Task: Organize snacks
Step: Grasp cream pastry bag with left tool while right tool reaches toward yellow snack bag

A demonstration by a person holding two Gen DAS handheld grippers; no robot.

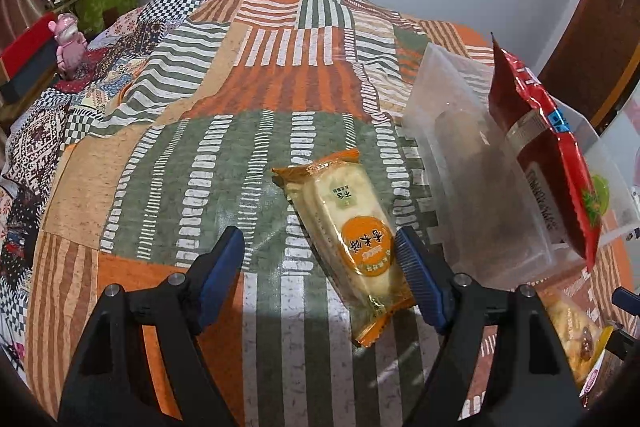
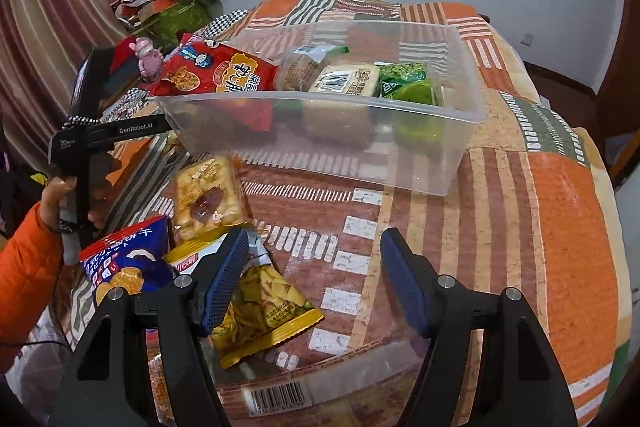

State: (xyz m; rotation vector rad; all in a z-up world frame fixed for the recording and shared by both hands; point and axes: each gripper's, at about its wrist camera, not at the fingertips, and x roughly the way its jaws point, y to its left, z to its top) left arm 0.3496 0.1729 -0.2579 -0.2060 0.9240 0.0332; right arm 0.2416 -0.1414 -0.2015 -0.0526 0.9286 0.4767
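Rice-cracker pack (image 1: 352,247) lying on the bedspread (image 1: 208,187), sitting toward the right pad of my left hand-held gripper (image 1: 324,259), long axis pointing away from me; jaws hanging open, gripping nothing; clear bin (image 1: 452,155) waiting just right

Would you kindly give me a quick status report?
Both grippers open, left gripper over orange cracker pack. Clear bin part-filled. Loose snacks remain; nothing blocking.

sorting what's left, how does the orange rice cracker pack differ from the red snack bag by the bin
The orange rice cracker pack lies flat on the bedspread, outside the clear bin; the red snack bag stands tilted in the bin, over its rim. The pack is long, narrow and pale with orange ends; the bag is wider and mostly red. Both are sealed.
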